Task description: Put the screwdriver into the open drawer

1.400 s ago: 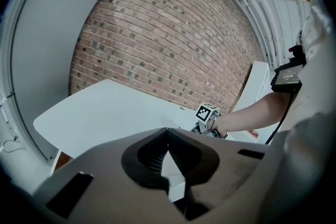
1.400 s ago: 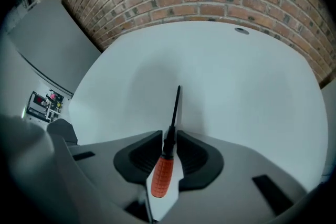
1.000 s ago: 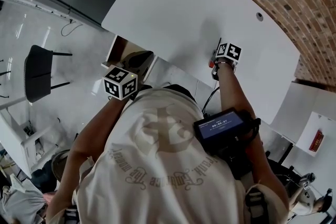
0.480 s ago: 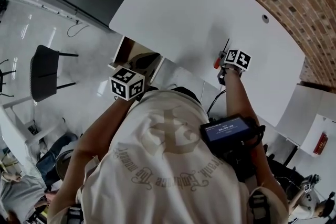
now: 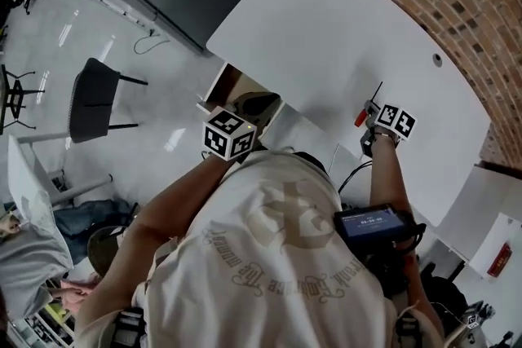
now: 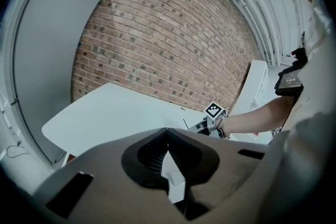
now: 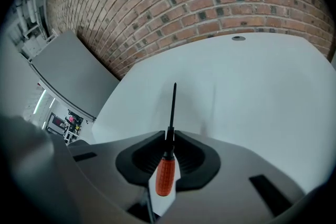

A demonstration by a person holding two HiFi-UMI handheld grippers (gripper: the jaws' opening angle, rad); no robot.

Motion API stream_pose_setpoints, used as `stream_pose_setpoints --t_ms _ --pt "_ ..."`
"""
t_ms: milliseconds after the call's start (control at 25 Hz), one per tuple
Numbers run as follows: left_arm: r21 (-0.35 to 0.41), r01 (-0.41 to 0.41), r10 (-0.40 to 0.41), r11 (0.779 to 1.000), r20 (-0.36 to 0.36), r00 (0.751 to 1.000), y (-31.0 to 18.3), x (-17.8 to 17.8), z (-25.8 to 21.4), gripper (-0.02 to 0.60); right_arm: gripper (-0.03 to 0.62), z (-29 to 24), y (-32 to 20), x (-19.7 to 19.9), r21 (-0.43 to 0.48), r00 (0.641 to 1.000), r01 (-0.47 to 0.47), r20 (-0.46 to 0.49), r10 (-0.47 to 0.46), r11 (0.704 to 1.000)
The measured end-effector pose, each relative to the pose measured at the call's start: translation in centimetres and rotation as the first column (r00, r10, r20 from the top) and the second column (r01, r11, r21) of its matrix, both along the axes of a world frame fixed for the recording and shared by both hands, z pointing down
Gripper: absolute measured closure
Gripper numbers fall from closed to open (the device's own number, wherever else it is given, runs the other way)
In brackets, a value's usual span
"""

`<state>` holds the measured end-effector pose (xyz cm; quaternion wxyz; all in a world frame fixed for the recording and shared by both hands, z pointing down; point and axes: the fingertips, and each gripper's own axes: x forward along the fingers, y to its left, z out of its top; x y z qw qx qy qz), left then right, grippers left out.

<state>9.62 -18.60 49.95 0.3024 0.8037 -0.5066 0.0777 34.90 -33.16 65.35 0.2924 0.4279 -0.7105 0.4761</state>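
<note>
My right gripper [image 7: 169,136] clamps the screwdriver [image 7: 166,168] where the shaft meets the orange handle, tip out over the white table [image 5: 326,37] near its front edge; a grip that looks firm enough to carry. My left gripper [image 6: 168,131] is closed and empty beside the open drawer [image 5: 227,84] at the table's left corner, probably marking the target. The screwdriver is not yet in.

You have the small orange-handled screwdriver [image 7: 165,176], with its ribbed plastic grip, black collar and thin dark metal shaft, clamped at the collar between the jaws of your right hand-held gripper [image 7: 169,136]. Its handle lies back towards you and its shaft points straight out ahead over the flat white desk [image 7: 252,92]. The open drawer [image 5: 231,81], white-walled with a brownish inside, stands pulled out from under the desk's near edge on your left, well apart from the screwdriver.
</note>
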Motion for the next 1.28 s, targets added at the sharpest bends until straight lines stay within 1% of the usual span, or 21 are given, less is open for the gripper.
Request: stream_pose_setpoints --t_ms 120,320,520,760,920,1000,1120,1280 --pt "-0.007 0.015 -0.015 1.000 -0.008 1.000 0.2 -0.2 0.1 0.561 0.526 -0.3 0.6 -0.4 -0.001 1.000 0.005 0.022 -0.005 1.000" --pt "-0.011 0.028 -0.028 1.000 -0.009 1.000 2.3 -1.5 0.0 0.561 0.526 -1.3 3.1 -2.2 0.009 0.998 0.018 0.064 -0.019 1.000" --pt "-0.034 0.040 -0.040 0.999 -0.002 0.999 4.2 -2.0 0.3 0.561 0.526 -2.4 4.7 -4.1 0.020 0.991 0.037 0.125 -0.039 0.999" --pt "-0.085 0.064 -0.063 0.994 0.023 0.998 6.9 -2.4 1.1 0.561 0.526 -2.9 7.0 -7.2 0.008 0.973 0.073 0.217 -0.073 0.997" --pt "-0.126 0.039 -0.039 0.991 -0.001 0.999 8.2 -0.9 0.6 0.561 0.526 -4.6 8.7 -6.0 -0.017 0.971 0.054 0.233 -0.048 0.998" --pt "-0.143 0.045 -0.044 0.989 0.007 0.999 9.3 -2.0 0.2 0.561 0.526 -4.9 9.9 -7.3 -0.033 0.967 0.054 0.253 -0.044 0.998" --pt "-0.141 0.064 -0.061 0.988 0.022 0.998 10.4 -3.8 0.0 0.561 0.526 -4.8 11.4 -9.9 -0.037 0.955 0.071 0.290 -0.057 0.997" --pt "-0.116 0.052 -0.051 0.992 0.014 0.999 11.3 -4.5 0.6 0.561 0.526 -4.2 13.1 -11.5 -0.022 0.951 0.088 0.298 -0.077 0.996"
